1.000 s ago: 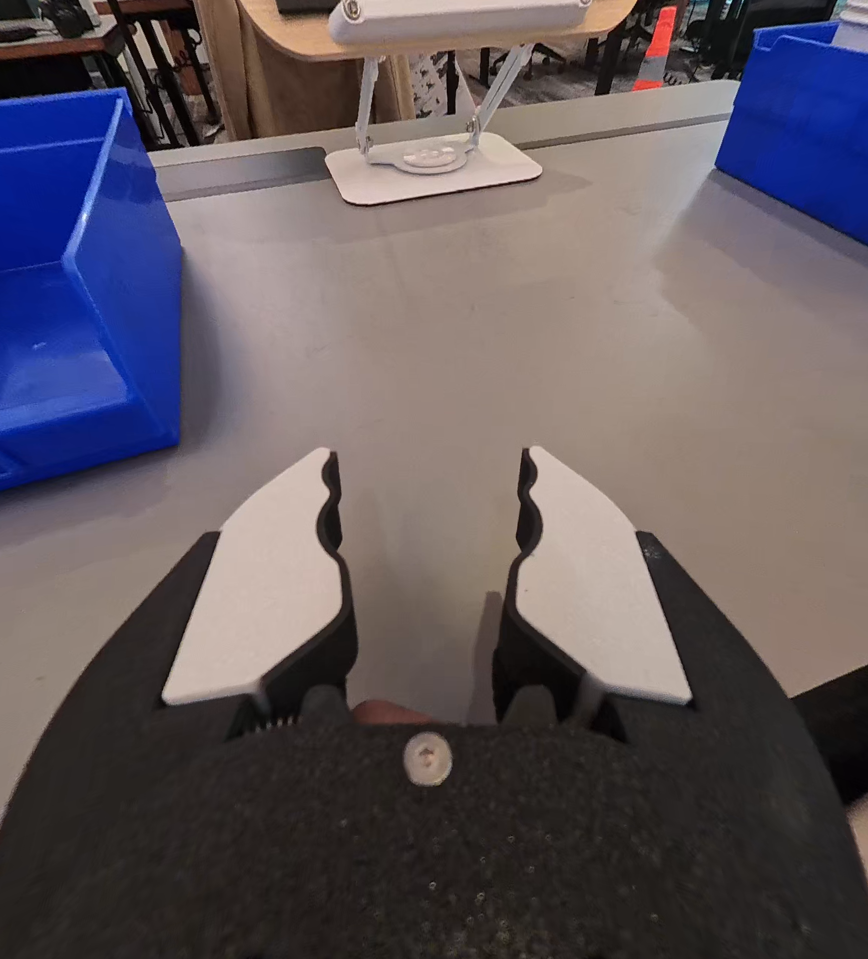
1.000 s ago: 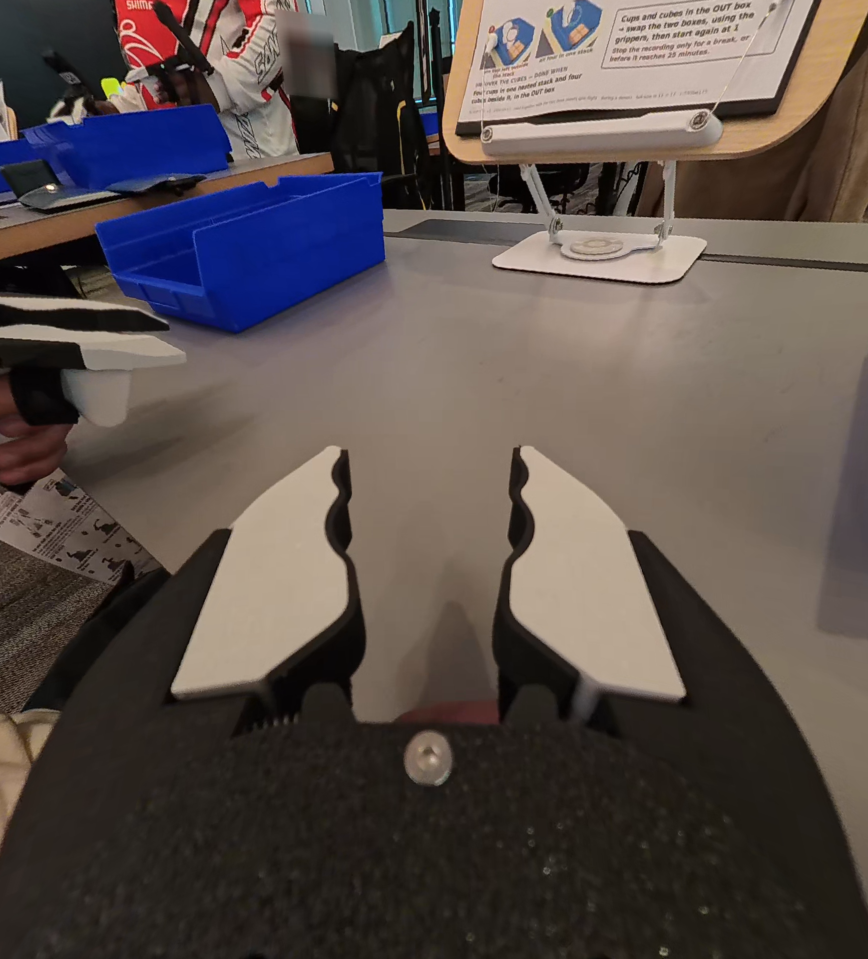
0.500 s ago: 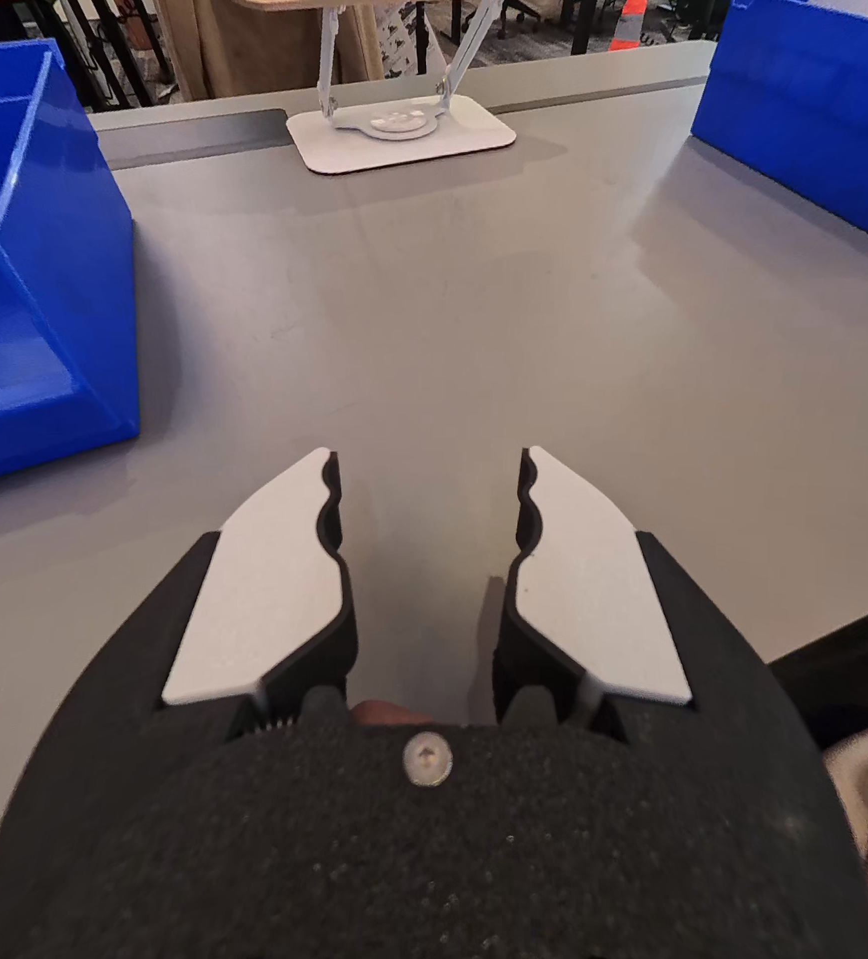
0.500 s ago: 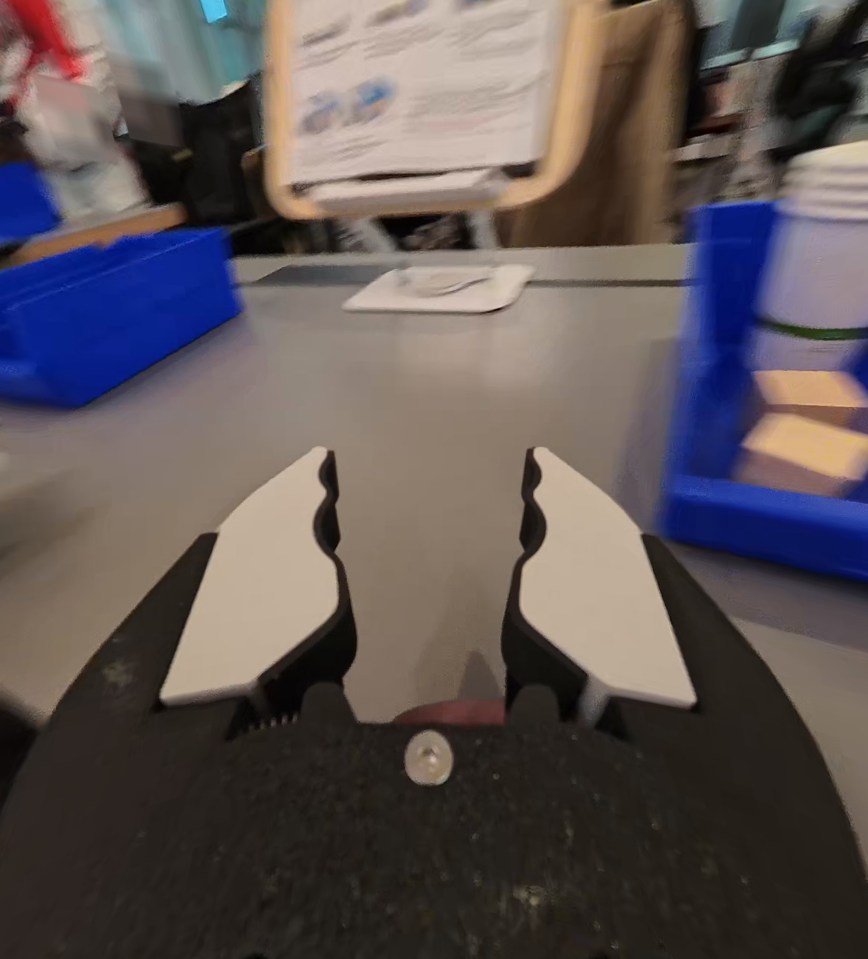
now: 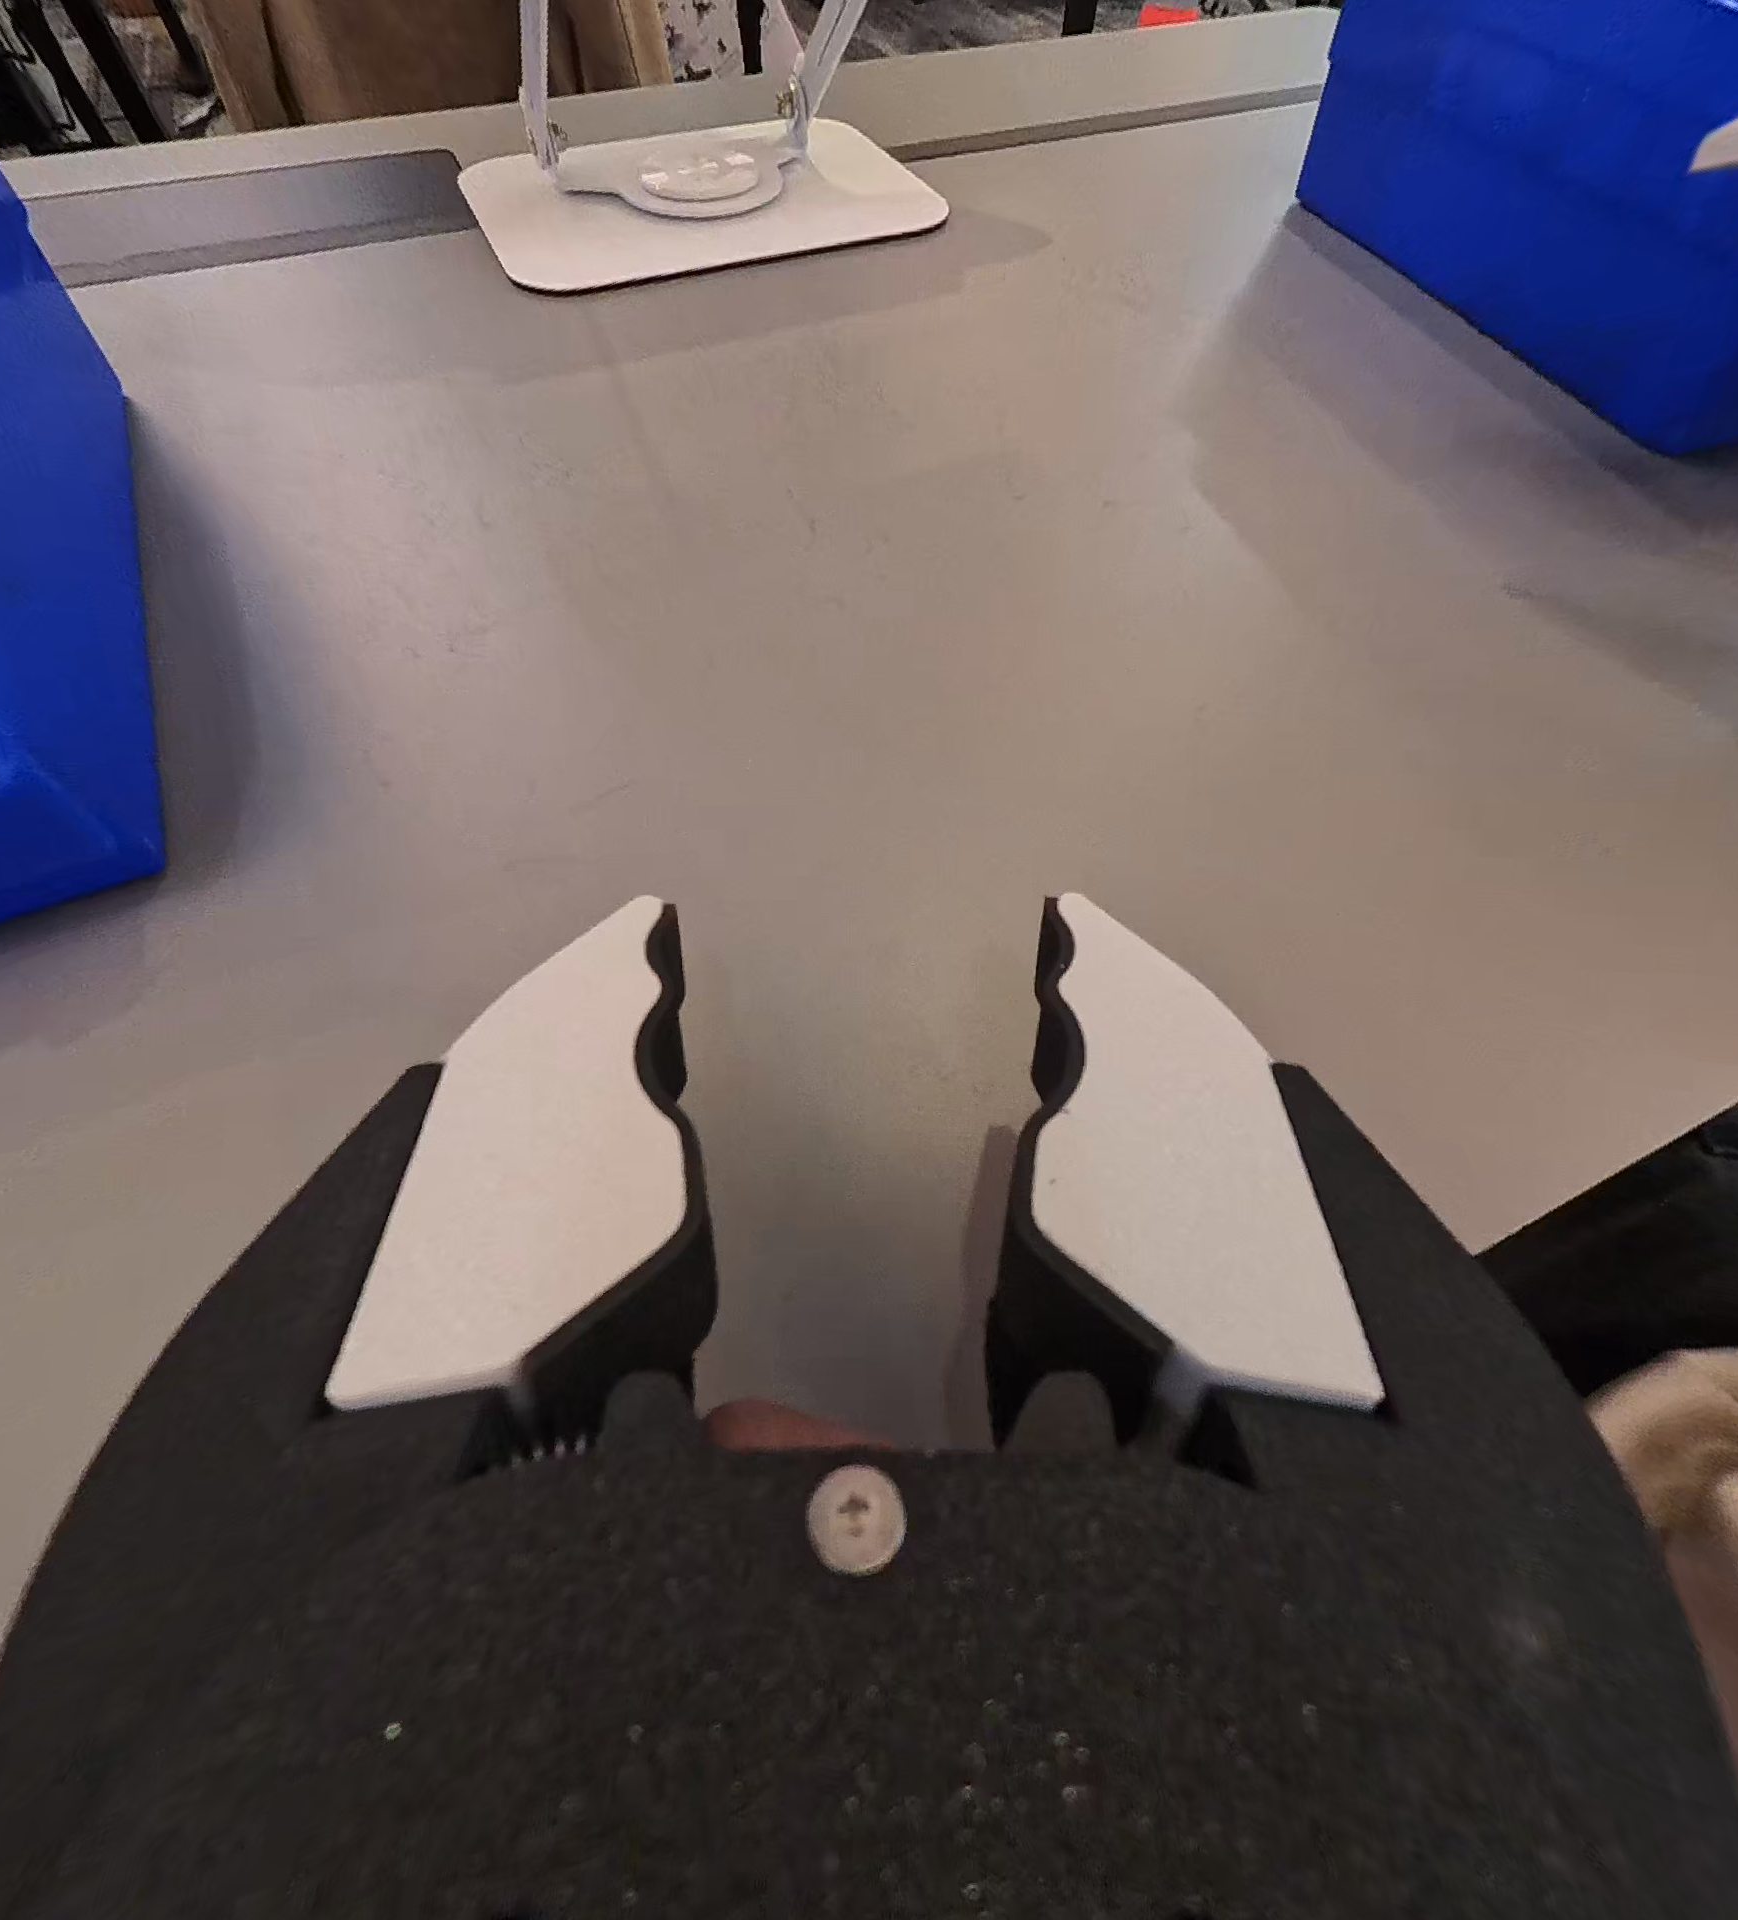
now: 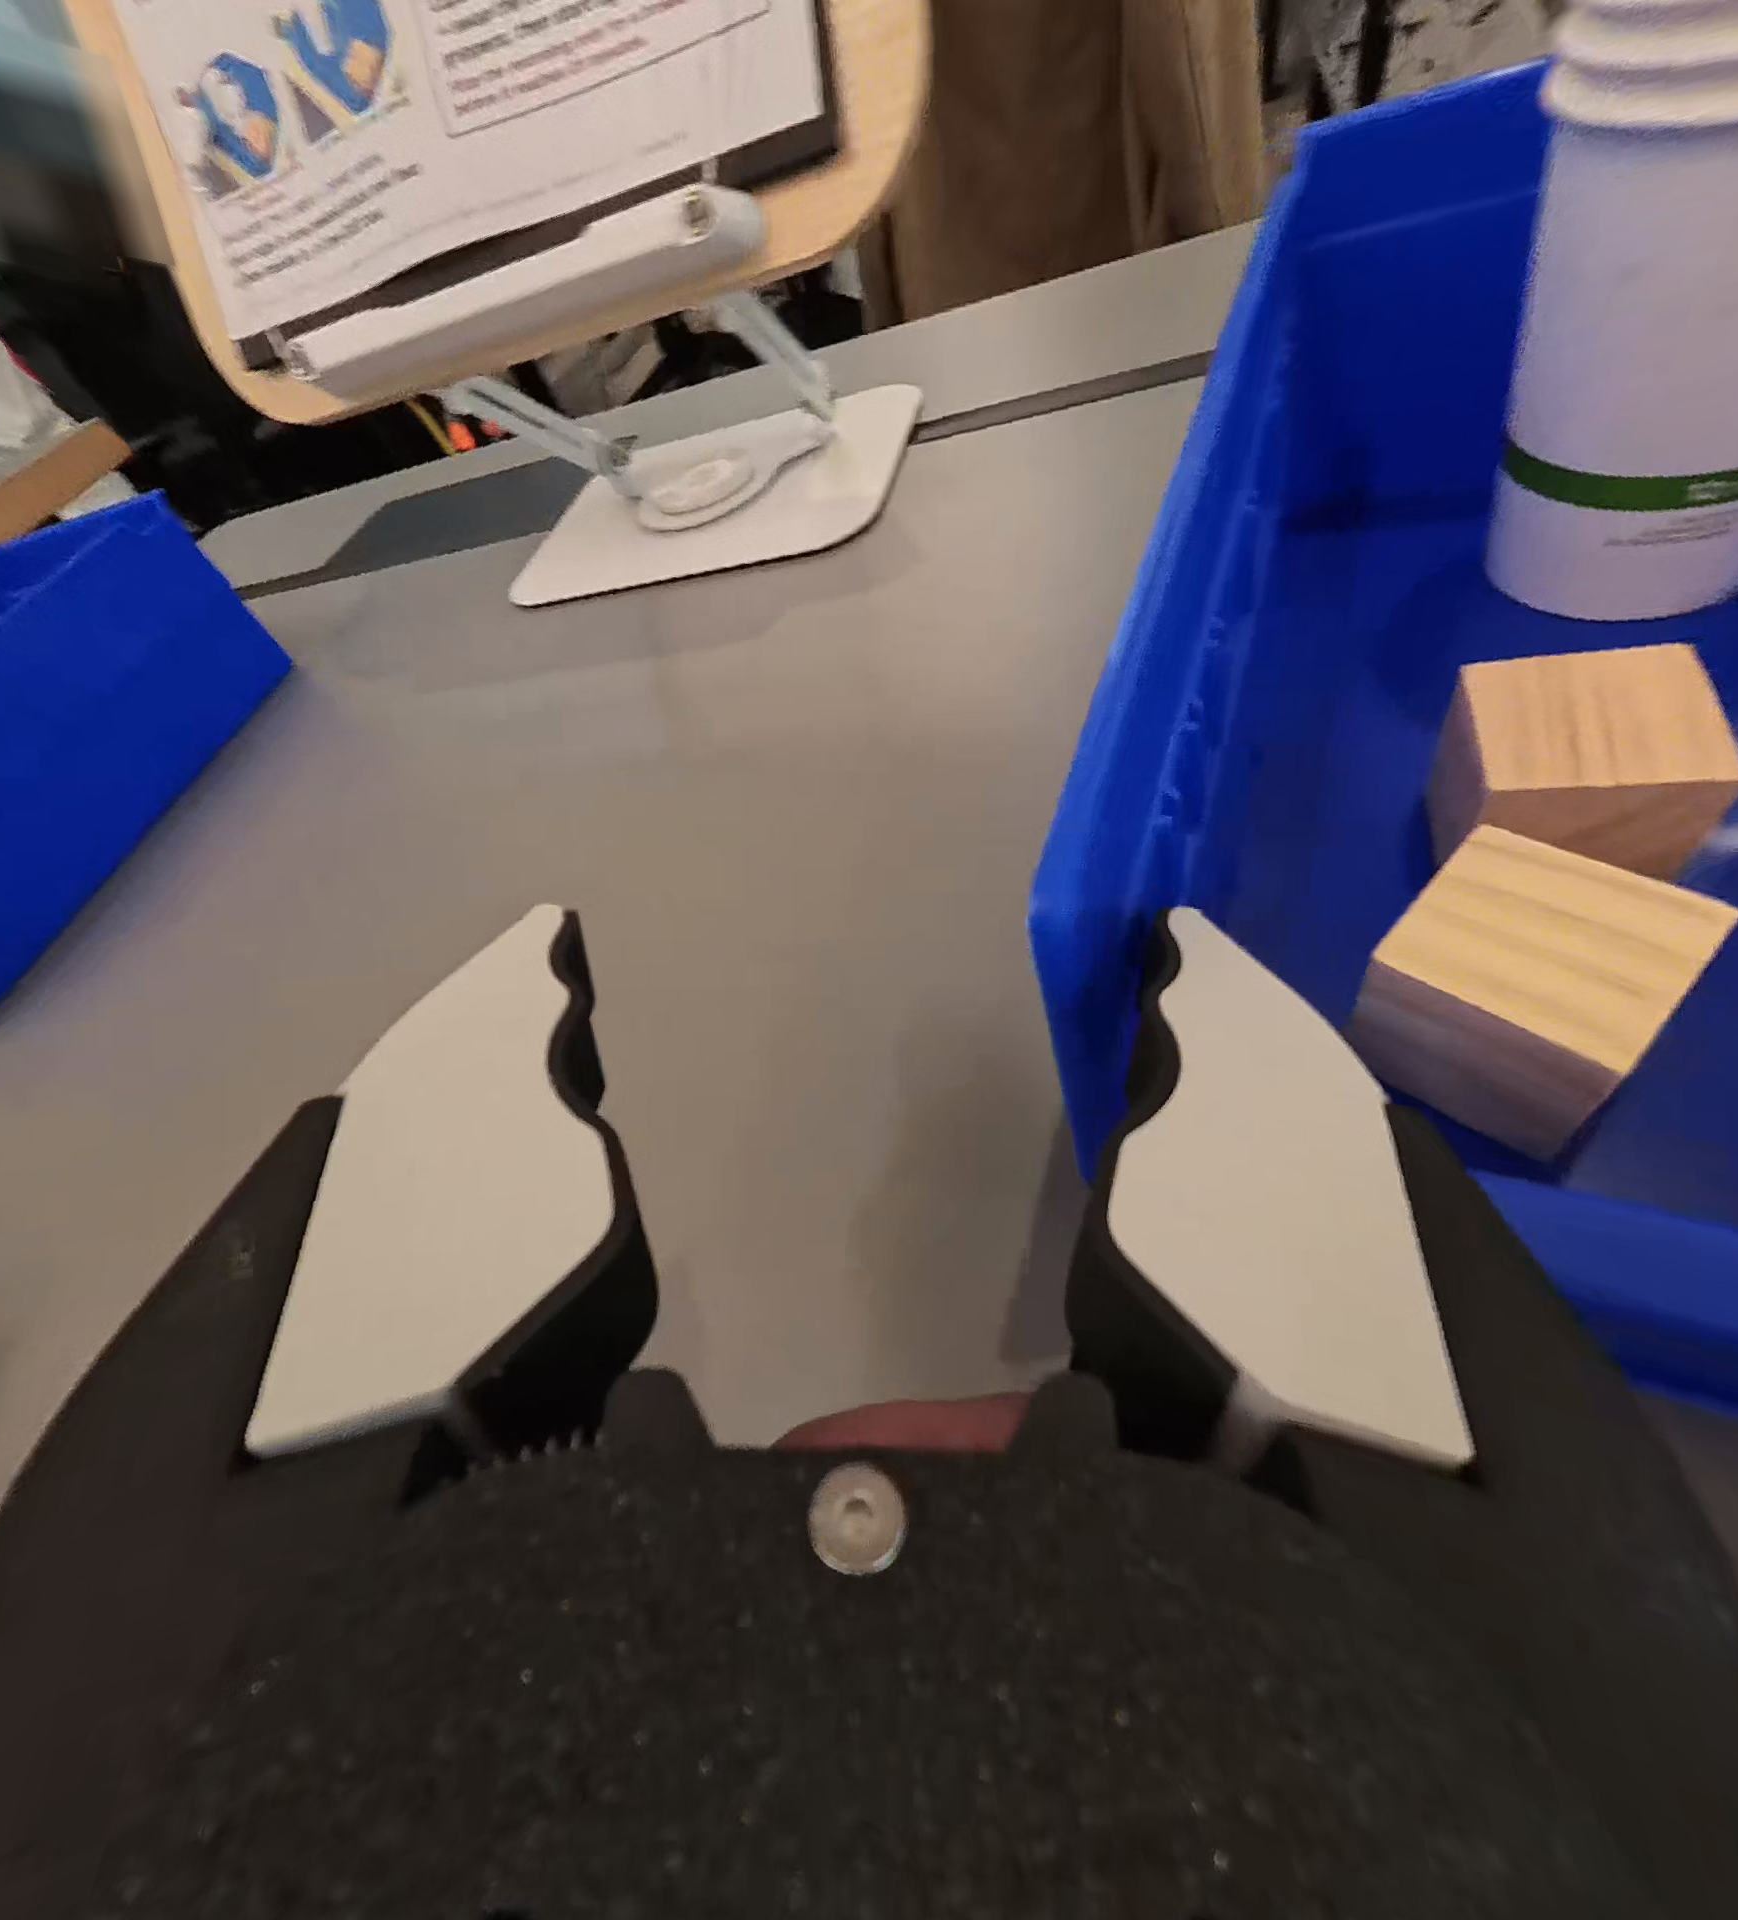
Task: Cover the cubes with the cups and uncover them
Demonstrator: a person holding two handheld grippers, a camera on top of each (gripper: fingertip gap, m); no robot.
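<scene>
Cubes (image 6: 1582, 748) and stacked cups (image 6: 1665, 343) wait in our blue bin (image 6: 1208, 623); both grippers, left (image 5: 860, 914) and right (image 6: 865, 925), gape empty; next, we likely reach in.

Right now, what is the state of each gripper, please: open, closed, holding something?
Left gripper: open, holding nothing, over the bare grey table.
Right gripper: open, holding nothing, beside the blue bin with the wooden cubes.

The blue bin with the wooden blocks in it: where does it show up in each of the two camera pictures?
Left wrist view: upper right corner, outer wall only, contents hidden: blue bin.
Right wrist view: right side, blue bin open, holding wooden blocks and stacked cups.
Shared landmark: the white stand base on the table.
</scene>
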